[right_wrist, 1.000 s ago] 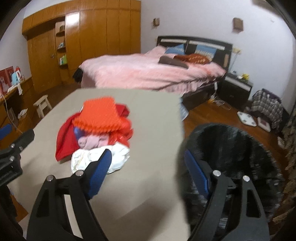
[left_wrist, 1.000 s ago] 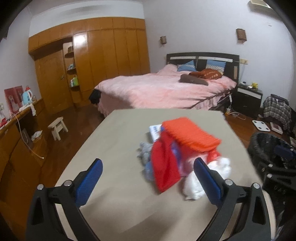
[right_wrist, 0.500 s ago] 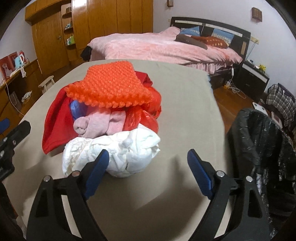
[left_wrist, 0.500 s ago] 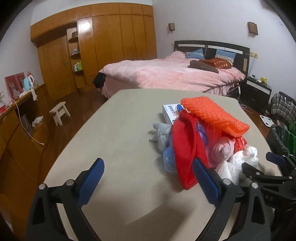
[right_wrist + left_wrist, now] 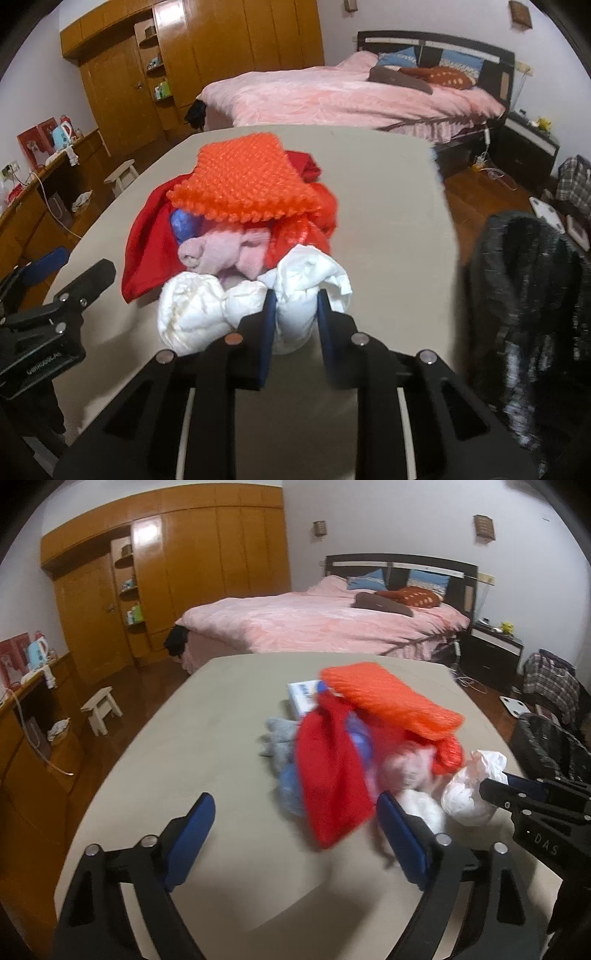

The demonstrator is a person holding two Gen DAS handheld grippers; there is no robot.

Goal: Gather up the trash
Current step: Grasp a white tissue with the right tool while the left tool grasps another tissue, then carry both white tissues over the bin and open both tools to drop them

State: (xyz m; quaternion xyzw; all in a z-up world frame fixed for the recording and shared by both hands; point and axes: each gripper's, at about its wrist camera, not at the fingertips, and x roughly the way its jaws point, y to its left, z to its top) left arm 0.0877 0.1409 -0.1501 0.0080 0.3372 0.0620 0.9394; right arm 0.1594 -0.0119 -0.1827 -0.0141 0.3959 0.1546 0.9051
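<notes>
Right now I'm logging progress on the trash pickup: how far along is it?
Nothing looks binned yet; I cannot see inside the black trash bag beside the table. In hand: the right tongs are closed on the white crumpled wad at the pile's near edge. The left tongs are open and empty. Left: the orange mesh, red bag, pink wad and the other white wad.

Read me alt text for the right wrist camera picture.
The right tool is shut on a white crumpled bundle at the near edge of a pile of trash on a beige table. A black trash bag stands open to the right.
</notes>
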